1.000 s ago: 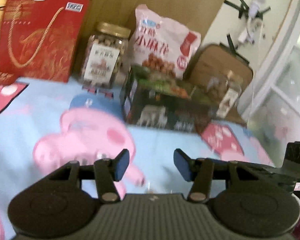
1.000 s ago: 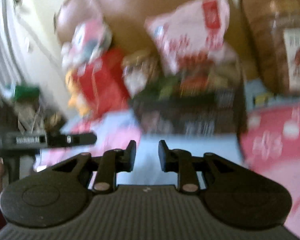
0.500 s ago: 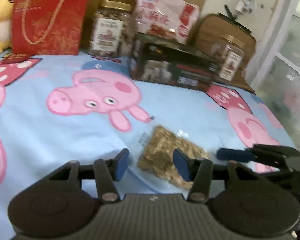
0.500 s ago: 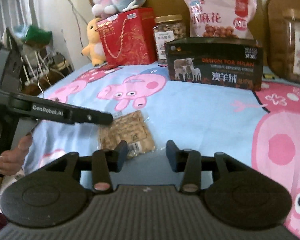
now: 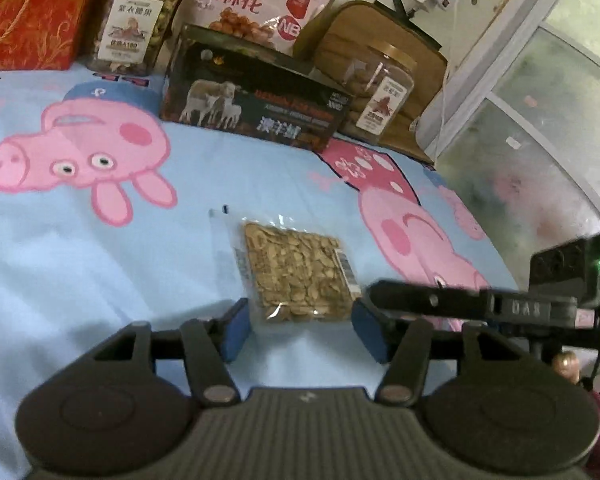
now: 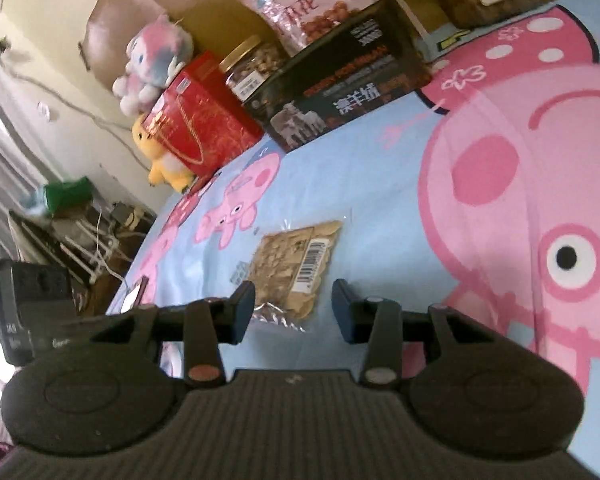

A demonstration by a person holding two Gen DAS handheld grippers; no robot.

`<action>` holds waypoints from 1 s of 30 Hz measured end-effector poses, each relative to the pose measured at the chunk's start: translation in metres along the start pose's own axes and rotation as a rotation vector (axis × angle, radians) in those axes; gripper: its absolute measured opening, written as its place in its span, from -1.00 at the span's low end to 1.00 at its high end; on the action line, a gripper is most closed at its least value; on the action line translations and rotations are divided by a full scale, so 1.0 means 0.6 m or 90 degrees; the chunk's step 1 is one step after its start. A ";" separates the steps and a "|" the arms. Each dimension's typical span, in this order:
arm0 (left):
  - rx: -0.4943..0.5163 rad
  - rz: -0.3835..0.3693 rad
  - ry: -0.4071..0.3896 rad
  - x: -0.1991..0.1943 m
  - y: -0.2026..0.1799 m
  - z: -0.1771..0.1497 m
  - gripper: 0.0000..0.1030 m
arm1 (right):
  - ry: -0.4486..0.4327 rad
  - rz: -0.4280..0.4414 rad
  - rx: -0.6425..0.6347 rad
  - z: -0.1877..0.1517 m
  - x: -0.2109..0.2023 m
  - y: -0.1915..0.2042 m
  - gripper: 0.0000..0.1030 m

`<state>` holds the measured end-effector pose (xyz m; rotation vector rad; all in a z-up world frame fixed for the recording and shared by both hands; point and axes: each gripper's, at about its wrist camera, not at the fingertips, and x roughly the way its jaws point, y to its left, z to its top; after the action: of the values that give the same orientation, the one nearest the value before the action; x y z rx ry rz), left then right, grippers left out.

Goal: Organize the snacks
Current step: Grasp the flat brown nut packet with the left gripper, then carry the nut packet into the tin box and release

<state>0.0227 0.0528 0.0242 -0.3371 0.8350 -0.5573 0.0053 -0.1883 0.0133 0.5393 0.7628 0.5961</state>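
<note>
Lying flat mid-sheet, the seed packet [image 5: 296, 276] invites a pinch: left gripper [image 5: 302, 330] opening astride it, right gripper [image 6: 294, 308] wide, both empty.

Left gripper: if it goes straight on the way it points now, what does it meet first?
Most likely the seed packet lying flat on the sheet. It sits just ahead of the left gripper, whose jaws are opening with nothing between them. Depth is unclear, so it may meet the sheet just before the packet.
</note>
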 end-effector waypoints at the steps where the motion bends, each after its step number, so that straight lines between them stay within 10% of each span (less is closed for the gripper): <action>1: -0.016 -0.011 -0.001 0.001 0.006 0.005 0.08 | 0.001 0.002 0.000 0.000 0.000 0.001 -0.12; 8: -0.130 -0.053 0.011 0.036 0.057 0.029 -0.56 | -0.008 0.039 0.054 0.015 0.000 -0.029 -0.11; 15: -0.145 -0.074 0.010 0.042 0.063 0.029 -0.58 | -0.008 0.028 0.082 0.030 0.017 -0.051 -0.71; 30: 0.001 -0.046 -0.069 0.026 -0.016 0.163 -0.56 | -0.106 0.033 -0.028 0.112 -0.007 -0.004 -0.75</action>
<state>0.1035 0.0423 0.0814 -0.3939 0.7193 -0.6019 0.0546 -0.2086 0.0545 0.5619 0.5793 0.6060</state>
